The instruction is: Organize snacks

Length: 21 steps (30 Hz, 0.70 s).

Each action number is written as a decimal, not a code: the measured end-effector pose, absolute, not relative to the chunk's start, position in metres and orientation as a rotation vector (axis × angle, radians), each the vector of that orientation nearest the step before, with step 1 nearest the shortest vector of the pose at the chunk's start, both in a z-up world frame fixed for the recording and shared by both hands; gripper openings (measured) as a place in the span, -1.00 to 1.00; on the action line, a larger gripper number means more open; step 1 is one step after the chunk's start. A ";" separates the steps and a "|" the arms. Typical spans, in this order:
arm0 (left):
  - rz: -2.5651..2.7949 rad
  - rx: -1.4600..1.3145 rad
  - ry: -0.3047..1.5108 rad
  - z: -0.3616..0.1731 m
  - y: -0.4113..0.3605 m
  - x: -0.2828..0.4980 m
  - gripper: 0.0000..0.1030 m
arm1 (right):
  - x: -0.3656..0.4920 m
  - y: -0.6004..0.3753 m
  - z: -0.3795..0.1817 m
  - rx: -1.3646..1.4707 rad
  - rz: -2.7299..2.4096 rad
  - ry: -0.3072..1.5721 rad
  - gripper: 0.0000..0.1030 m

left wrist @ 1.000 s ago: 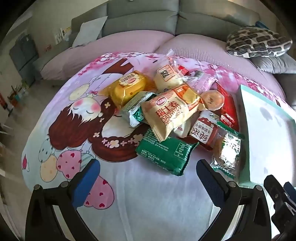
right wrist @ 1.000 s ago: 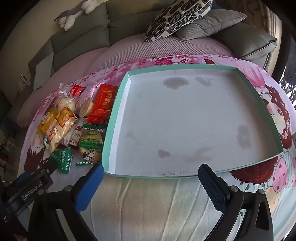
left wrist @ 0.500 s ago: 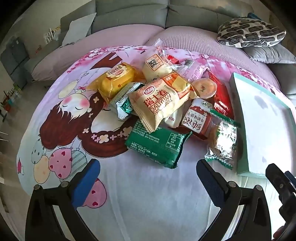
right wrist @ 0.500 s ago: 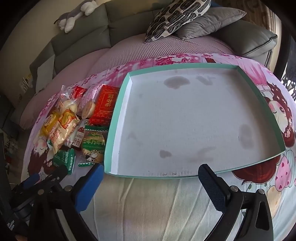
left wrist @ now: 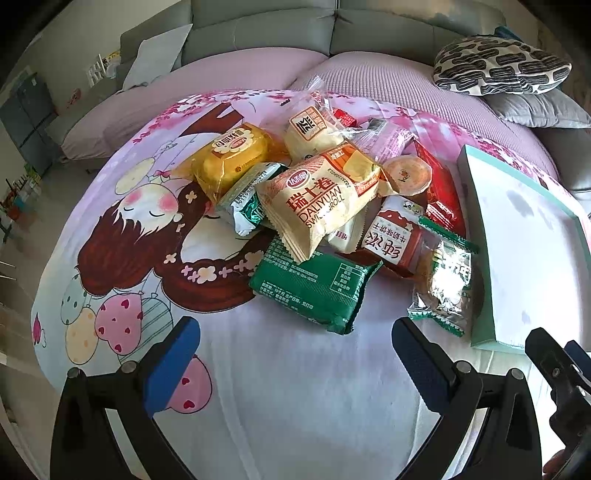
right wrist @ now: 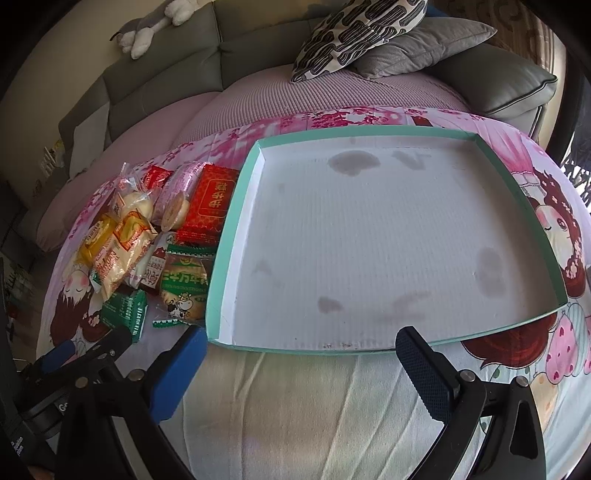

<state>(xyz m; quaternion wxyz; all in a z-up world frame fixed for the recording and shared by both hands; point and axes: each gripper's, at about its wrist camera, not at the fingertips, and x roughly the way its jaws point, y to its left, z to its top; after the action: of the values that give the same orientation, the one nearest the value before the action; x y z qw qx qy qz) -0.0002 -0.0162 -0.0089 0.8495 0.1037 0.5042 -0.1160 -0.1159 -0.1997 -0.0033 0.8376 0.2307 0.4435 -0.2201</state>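
A pile of snack packets lies on a cartoon-print sheet: a green packet (left wrist: 317, 286) at the front, a cream Swiss-roll bag (left wrist: 321, 201) on top, a yellow cake packet (left wrist: 232, 157), a red carton (left wrist: 393, 236) and a clear green-edged cake packet (left wrist: 448, 282). My left gripper (left wrist: 291, 354) is open and empty just short of the green packet. A shallow teal-rimmed white tray (right wrist: 236, 218) sits to the right of the pile and holds nothing. My right gripper (right wrist: 301, 363) is open and empty at the tray's near edge. The pile shows left of the tray in the right wrist view (right wrist: 147, 243).
A grey sofa (left wrist: 258, 33) runs behind the bed with a patterned cushion (left wrist: 498, 66) and a grey pillow (right wrist: 417, 44). A plush toy (right wrist: 147, 29) sits on the sofa back. The left gripper's body (right wrist: 74, 369) shows beside my right gripper.
My left gripper has moved forward toward the snack pile, which now sits nearer and larger. My right gripper has shifted slightly toward the tray. Both stay open.
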 end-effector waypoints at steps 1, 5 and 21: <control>-0.245 0.218 1.063 -0.009 -0.017 0.000 1.00 | -0.116 -0.200 -0.003 0.487 -0.465 0.939 1.00; -0.242 0.220 1.065 -0.010 -0.017 0.000 1.00 | -0.116 -0.200 -0.003 0.486 -0.463 0.941 1.00; -0.246 0.231 1.070 -0.013 -0.019 -0.002 1.00 | -0.116 -0.199 -0.004 0.467 -0.464 0.955 1.00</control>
<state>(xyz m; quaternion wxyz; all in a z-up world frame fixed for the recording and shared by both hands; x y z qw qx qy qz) -0.0025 -0.0188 -0.0131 0.8468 0.1096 0.5072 -0.1167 -0.1158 -0.1991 -0.0044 0.8365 0.2206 0.4511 -0.2193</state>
